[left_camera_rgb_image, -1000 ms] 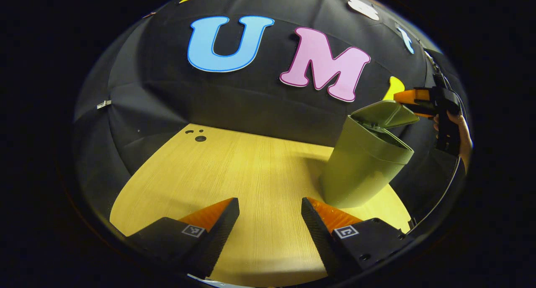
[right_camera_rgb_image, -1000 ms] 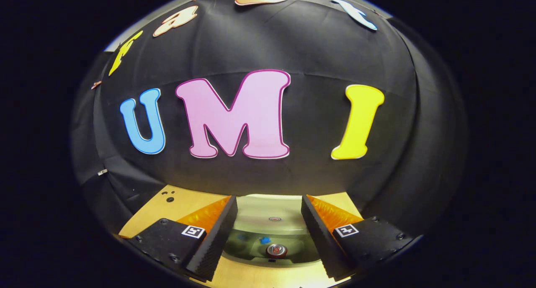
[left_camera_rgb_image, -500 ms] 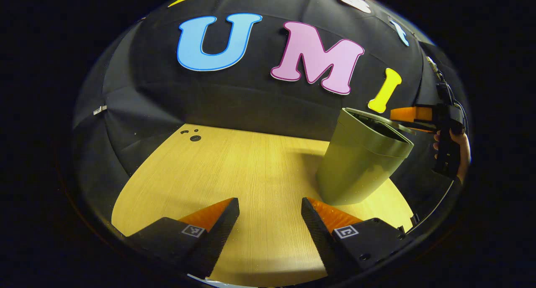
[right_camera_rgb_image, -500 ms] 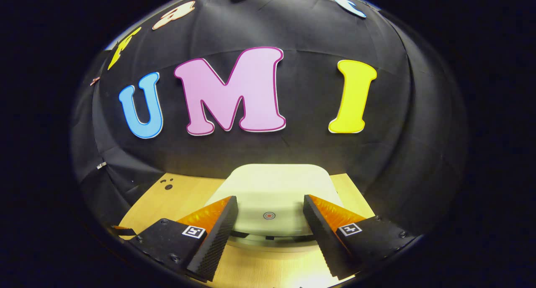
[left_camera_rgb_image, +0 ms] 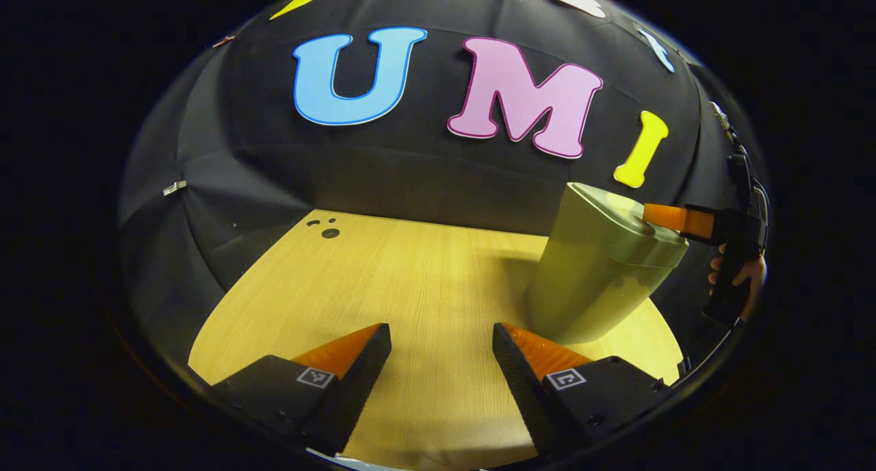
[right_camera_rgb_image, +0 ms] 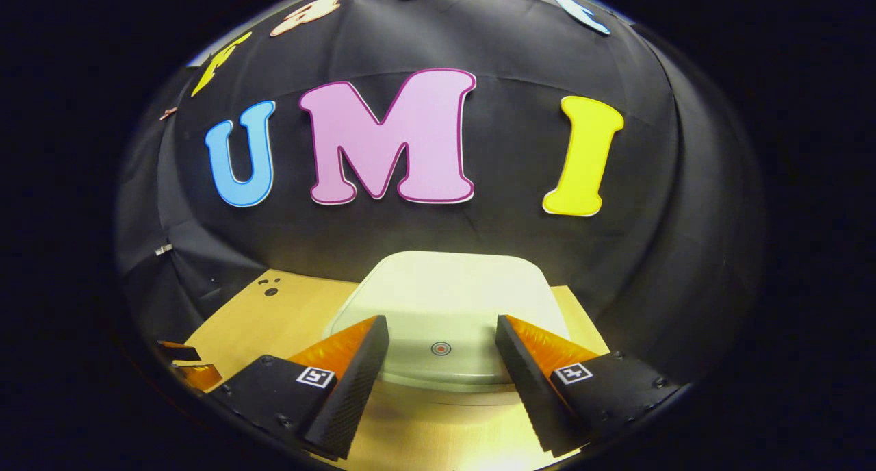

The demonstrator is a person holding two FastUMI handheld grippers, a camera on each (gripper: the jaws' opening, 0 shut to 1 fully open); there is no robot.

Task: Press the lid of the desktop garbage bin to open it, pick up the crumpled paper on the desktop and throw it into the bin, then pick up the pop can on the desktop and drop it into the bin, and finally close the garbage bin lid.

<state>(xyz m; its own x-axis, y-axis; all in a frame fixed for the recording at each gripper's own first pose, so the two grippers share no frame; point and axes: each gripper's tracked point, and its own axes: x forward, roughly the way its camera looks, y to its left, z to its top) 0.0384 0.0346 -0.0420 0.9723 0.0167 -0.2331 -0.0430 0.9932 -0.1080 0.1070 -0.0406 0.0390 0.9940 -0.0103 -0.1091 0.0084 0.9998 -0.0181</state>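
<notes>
Desktop (left_camera_rgb_image: 383,279) of pale wood is seen bare of paper and can, so the closing step is judged to be in hand. The garbage bin (left_camera_rgb_image: 595,279) stands at its far right corner, its lid (right_camera_rgb_image: 445,300) lying flat on the rim. The right gripper (right_camera_rgb_image: 438,361) is held just above the lid's marked spot, fingers spread wide with nothing between them. The left gripper (left_camera_rgb_image: 441,361) is likewise parted and empty over the desktop. A firm seating of the lid should be confirmed, then a withdrawal is called for.
</notes>
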